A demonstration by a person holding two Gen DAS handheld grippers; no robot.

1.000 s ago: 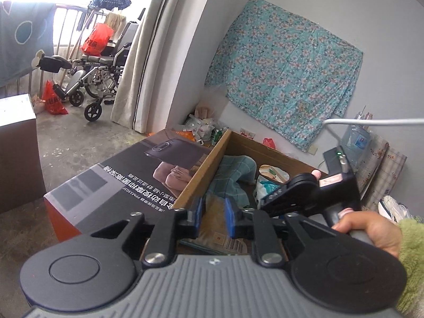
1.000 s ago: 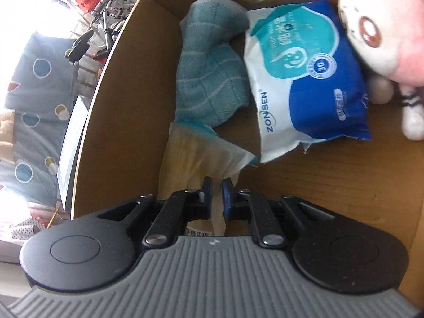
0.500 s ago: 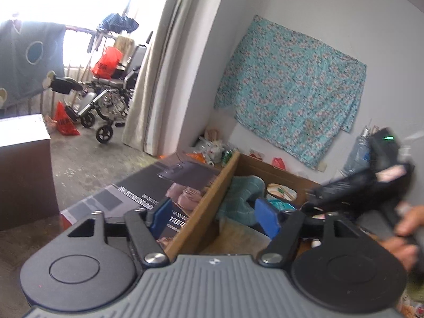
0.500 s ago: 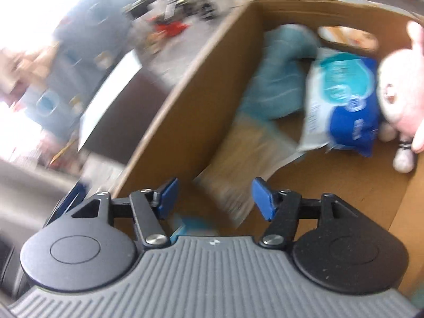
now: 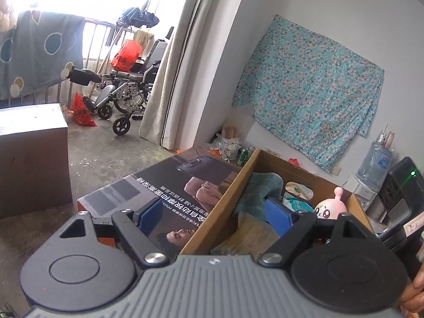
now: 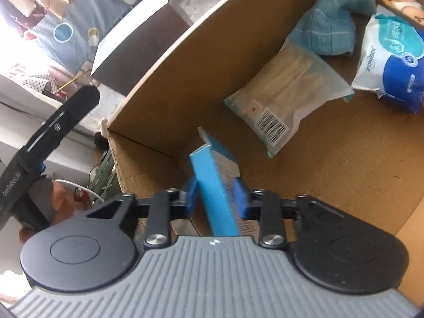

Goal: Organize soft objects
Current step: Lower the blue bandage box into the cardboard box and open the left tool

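While the right gripper [image 6: 215, 196] closes, a light-blue box [image 6: 216, 185] stands on edge between its blue fingers [image 6: 191, 194], low in the middle of the right wrist frame; the pads sit close against both its faces, though whether they already press on it I cannot tell. Past the box, on the floor of the cardboard box [image 6: 365, 159], a clear packet with a barcode [image 6: 286, 92] lies toward the upper right, apart from the fingers, with a teal towel [image 6: 331, 26] beyond it and a blue-and-white wipes pack [image 6: 392, 61] at the right edge. In the left wrist view the left gripper [image 5: 214, 213] is opening, its fingers wide apart with nothing between them, hovering over the carton's near wall; a pink plush toy [image 5: 331, 208] sits at the right.
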